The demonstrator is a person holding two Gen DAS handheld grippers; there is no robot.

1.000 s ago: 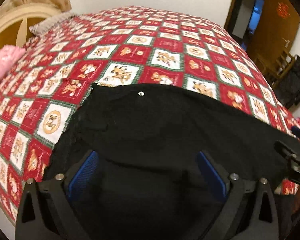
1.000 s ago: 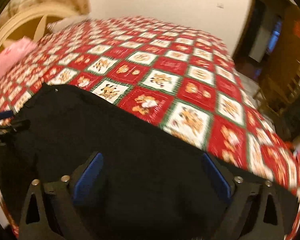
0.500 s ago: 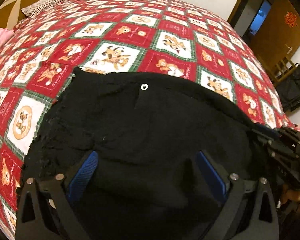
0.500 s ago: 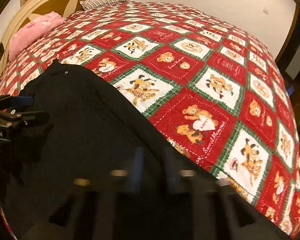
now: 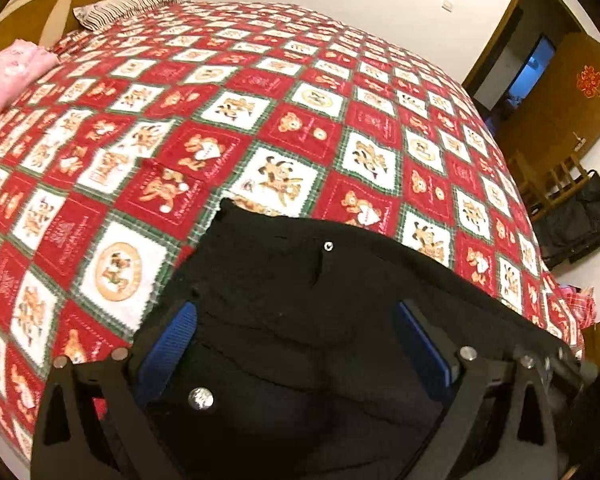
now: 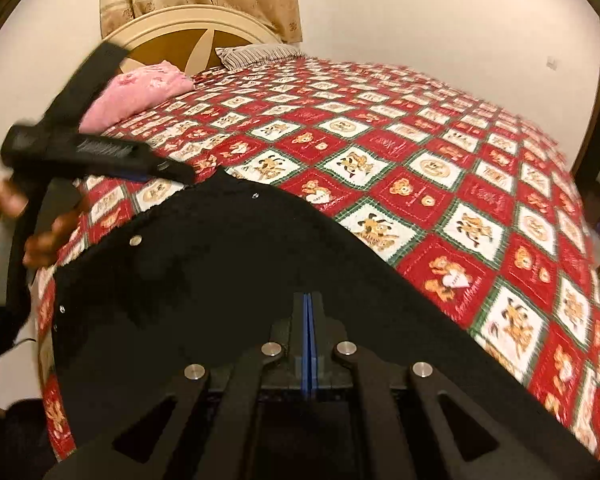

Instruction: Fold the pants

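Black pants (image 5: 300, 300) lie on the near part of a red patchwork bedspread (image 5: 260, 128), with a small metal rivet (image 5: 329, 246) near their far edge. My left gripper (image 5: 296, 320) hangs open above the pants, its blue pads (image 5: 168, 344) wide apart with only cloth below them. In the right wrist view it shows at the pants' left end (image 6: 168, 168), held by a hand (image 6: 40, 240). My right gripper (image 6: 308, 300) is shut, its blue pads pressed together down in the black cloth (image 6: 220, 272).
A pink pillow (image 6: 140, 92) and a striped pillow (image 6: 256, 54) lie by the cream headboard (image 6: 188, 28) at the far end. To the right of the bed are a wooden chair (image 5: 552, 184), a black bag (image 5: 580, 220) and a doorway (image 5: 528, 68).
The right gripper's jaws went from wide open to shut on the pants. Both grippers shifted across the bed and tilted up a little, so more of the headboard end shows. The left stayed open.
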